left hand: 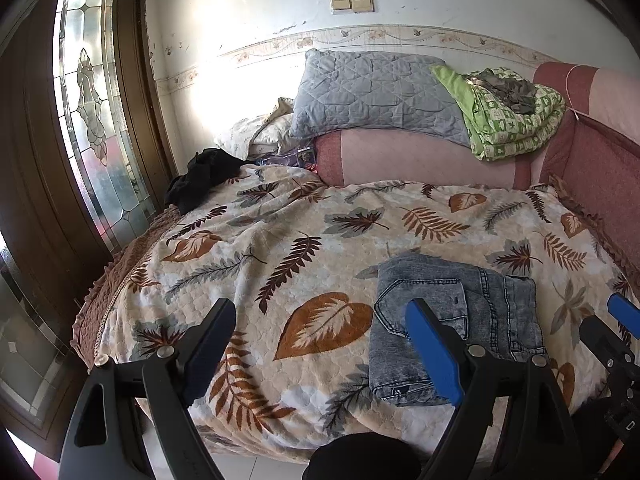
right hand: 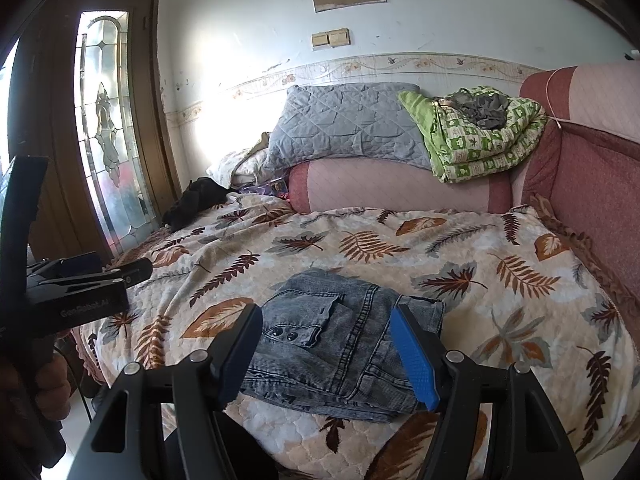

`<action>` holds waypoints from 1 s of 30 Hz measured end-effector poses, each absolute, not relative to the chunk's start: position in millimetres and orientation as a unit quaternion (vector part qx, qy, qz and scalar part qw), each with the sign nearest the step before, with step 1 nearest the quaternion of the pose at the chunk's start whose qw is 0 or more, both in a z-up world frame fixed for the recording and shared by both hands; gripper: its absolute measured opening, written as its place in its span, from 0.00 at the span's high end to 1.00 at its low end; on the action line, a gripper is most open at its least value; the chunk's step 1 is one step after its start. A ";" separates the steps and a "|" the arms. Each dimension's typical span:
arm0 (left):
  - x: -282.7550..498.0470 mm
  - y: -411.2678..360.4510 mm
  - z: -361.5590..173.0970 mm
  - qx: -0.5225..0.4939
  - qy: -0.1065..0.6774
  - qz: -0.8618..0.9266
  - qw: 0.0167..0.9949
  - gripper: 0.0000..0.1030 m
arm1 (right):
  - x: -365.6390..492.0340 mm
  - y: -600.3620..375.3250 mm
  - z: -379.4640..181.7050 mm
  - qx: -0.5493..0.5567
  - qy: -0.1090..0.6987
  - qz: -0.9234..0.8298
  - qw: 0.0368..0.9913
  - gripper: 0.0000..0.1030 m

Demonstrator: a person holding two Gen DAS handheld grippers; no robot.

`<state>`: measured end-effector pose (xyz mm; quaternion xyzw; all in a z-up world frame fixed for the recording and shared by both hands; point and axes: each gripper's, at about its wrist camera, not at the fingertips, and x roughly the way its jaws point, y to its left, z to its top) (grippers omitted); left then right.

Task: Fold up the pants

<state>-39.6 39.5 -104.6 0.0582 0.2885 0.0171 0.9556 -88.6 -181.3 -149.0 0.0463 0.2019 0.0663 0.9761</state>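
The faded grey-blue denim pants (right hand: 340, 340) are lying folded into a compact rectangular bundle on the cream, leaf-printed quilted bedspread (left hand: 280, 248), close to the bed's near edge. The right gripper (right hand: 332, 352), with black arms and blue pads, is hovering just above and in front of the bundle with its jaws standing apart, one finger to each side of the denim and neither pad pressing on it. The left gripper (left hand: 320, 344) is holding off to the left of the pants, its jaws also wide apart and empty, with its right finger (left hand: 434, 356) overlapping the bundle's left edge in the left wrist view and bare bedspread lying between the fingers.

Ahead of both tools, a broad stretch of bedspread is lying open up to the pink padded bolster (left hand: 420, 160). Beyond that, a grey quilted pillow (left hand: 376, 92) and a folded green patterned blanket (left hand: 508, 120) are sitting on the bolster. A crumpled black garment (left hand: 204, 176) is lying at the far left edge of the bed, near the wooden door with the leaded glass panel (left hand: 92, 112).
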 end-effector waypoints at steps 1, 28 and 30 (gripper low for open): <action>-39.5 39.4 -104.2 0.059 0.289 0.017 0.955 0.15 | -88.9 -181.2 -149.1 0.045 0.202 0.066 0.976 0.32; -49.6 32.4 -98.5 0.068 0.276 -0.013 0.959 0.15 | -86.7 -180.4 -152.3 0.046 0.205 0.067 0.975 0.32; -49.1 32.5 -98.9 0.069 0.277 -0.012 0.958 0.15 | -86.4 -180.8 -152.7 0.046 0.205 0.067 0.975 0.32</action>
